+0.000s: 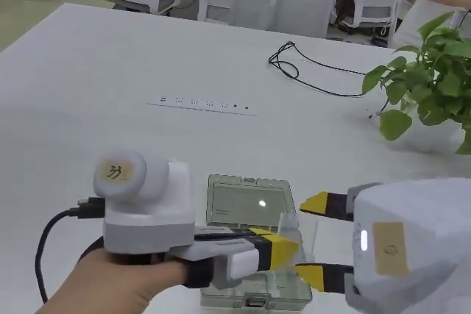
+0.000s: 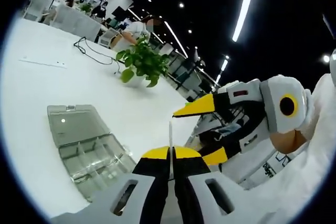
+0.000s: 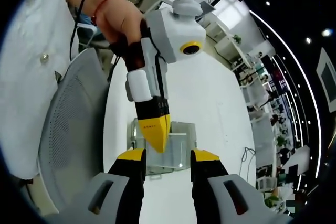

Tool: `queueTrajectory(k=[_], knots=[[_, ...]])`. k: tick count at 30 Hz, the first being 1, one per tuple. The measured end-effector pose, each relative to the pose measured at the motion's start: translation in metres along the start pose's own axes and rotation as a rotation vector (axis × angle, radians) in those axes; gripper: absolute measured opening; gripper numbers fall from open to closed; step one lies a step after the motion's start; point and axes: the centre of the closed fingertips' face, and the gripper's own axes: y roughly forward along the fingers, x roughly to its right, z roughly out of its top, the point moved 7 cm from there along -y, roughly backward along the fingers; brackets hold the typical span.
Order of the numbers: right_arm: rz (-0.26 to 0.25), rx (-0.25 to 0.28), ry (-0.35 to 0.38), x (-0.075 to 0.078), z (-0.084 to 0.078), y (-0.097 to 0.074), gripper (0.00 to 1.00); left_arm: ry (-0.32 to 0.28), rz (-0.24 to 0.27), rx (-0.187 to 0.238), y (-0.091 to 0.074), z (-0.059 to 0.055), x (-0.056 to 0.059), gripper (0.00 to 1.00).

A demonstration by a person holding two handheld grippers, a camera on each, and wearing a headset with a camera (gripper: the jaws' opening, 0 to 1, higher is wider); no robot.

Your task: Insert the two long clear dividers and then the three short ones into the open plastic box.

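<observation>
here l tongs [image 2: 171, 151] pinch divider [image 2: 170, 130] over open box [image 2: 71, 124]

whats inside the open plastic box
Clear dividers stand in the plastic box, forming compartments; their count is unclear. In the head view the left gripper covers part of its base.

box [image 1: 229, 296] base partly behind left gripper [image 1: 287, 245] — contents prob. unreadable; right gripper [image 1: 313, 240] cut off btm-right.
</observation>
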Motion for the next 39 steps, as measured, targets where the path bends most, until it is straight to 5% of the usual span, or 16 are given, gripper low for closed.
queueTrajectory(k=[4,14,19,23,27,39], knots=[[0.059,0.084,0.124,0.010,-0.003,-0.008,0.34,0.111,-0.017,-0.012,-0.006,0.003,0.000,0.00],[0.211,0.213,0.263,0.031,-0.007,-0.020,0.32,0.275,-0.053,-0.039,-0.014,0.006,0.005,0.00],[0.296,0.240,0.273,0.033,-0.006,-0.020,0.29,0.404,-0.091,-0.046,-0.016,0.006,0.012,0.00],[0.361,0.241,0.248,0.028,-0.002,-0.018,0.26,0.435,-0.108,-0.058,-0.017,0.004,0.017,0.00],[0.425,0.257,0.235,0.022,0.004,-0.016,0.22,0.525,-0.139,-0.065,-0.018,0.004,0.023,0.00],[0.559,0.279,0.227,0.011,0.010,-0.013,0.12,0.600,-0.182,-0.050,-0.027,0.008,0.035,0.00]])
